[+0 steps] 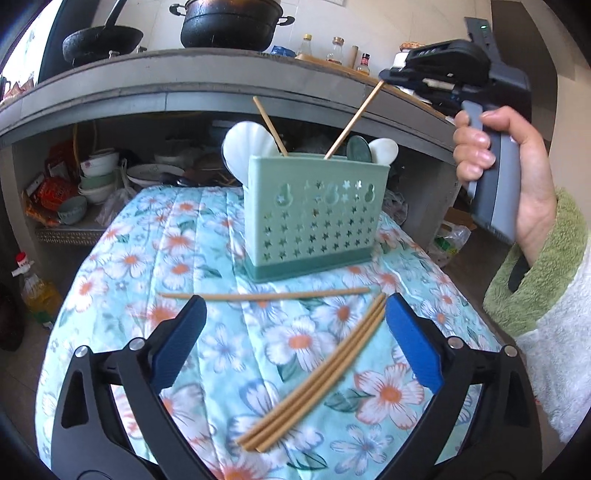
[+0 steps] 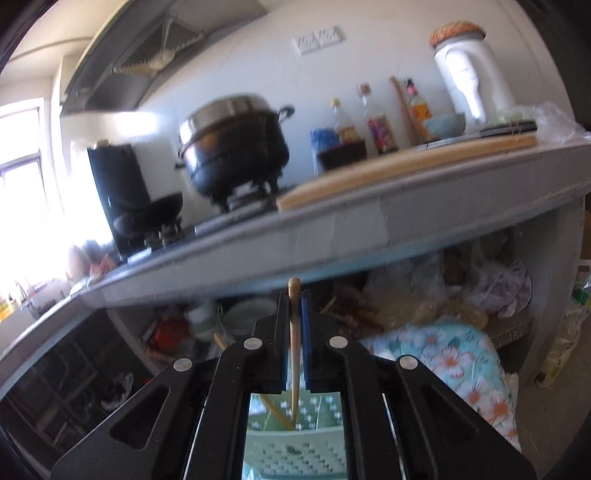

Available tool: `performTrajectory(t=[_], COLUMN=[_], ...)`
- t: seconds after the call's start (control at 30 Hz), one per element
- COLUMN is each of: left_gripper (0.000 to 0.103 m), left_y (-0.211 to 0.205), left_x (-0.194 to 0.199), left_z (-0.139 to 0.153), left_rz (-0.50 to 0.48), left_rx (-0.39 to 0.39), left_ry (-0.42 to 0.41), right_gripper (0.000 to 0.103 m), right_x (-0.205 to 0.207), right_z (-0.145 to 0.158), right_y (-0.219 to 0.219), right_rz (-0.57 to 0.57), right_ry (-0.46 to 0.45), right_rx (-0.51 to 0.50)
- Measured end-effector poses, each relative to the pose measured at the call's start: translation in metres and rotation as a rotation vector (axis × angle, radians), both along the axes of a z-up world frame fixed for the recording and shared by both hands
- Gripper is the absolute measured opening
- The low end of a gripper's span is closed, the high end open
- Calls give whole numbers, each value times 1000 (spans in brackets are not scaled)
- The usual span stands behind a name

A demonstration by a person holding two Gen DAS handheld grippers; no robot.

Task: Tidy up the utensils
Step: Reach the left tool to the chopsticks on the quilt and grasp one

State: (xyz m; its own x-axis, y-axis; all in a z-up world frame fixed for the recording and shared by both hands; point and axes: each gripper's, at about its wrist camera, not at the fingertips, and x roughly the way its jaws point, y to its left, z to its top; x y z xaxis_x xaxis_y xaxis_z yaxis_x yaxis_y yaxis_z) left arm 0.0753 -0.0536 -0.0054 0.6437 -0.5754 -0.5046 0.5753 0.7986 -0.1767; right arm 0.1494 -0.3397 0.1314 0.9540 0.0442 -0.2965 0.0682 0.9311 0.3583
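Four loose chopsticks lie on the floral cloth (image 1: 155, 258) in front of you: a bundle of three (image 1: 317, 373) running diagonally from near-left to far-right, and a single chopstick (image 1: 266, 295) lying crosswise just beyond it. Behind them stands the green utensil holder (image 1: 314, 218), perforated with star cut-outs, near the far edge of the cloth. It contains two white spoons, a dark green spoon and a leaning chopstick (image 1: 271, 127).

Your right gripper (image 2: 294, 317) is clenched on a further chopstick (image 2: 294, 350), whose lower end reaches into the holder's right half while the upper end protrudes past the fingertips. Your right hand (image 1: 517, 177) grasps that tool's grey handle above and right of the holder.

Your left gripper (image 1: 295, 306) is released, with its blue pads spread wide. The right pad (image 1: 413, 343) sits just beside the bundle's far end; whether it touches cannot be determined.

Beyond the cloth, a grey counter (image 1: 221, 81) carries a black pot (image 1: 229, 26), a wok and bottles.
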Motion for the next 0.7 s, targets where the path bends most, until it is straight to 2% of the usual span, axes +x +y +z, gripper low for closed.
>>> performTrajectory(t=[0.07,0.17,0.33,0.47,0.57,0.63,0.7], left_gripper=[94,94,94,94,94,94,94], left_y=[1,0,2,7,9,6,0], left_x=[-3,-4,-3,-3,-5,-5,-4], left_z=[-2,-2,0,4,5,3,1], left_rz=[-19,-33,-17,1,-2,-30,-80], left_rx=[-19,-25,-39,-72,-78,-61,-37], left_ry=[16,26,60,74,65,61,70], right_gripper=[9,27,34,39,47,48,48], right_x=[-2,-15,-46,-88,-116,-128,-140], right_z=[-1,5,21,25,7,-17,-54], right_y=[0,-6,-21,-32,-36,-39,-44], right_rz=[5,-9,-26,-32,-27,-33,-56], right_ry=[12,-12,-65,-86,-38,36,141], right_rx=[-6,-2,28,64,83,109,163])
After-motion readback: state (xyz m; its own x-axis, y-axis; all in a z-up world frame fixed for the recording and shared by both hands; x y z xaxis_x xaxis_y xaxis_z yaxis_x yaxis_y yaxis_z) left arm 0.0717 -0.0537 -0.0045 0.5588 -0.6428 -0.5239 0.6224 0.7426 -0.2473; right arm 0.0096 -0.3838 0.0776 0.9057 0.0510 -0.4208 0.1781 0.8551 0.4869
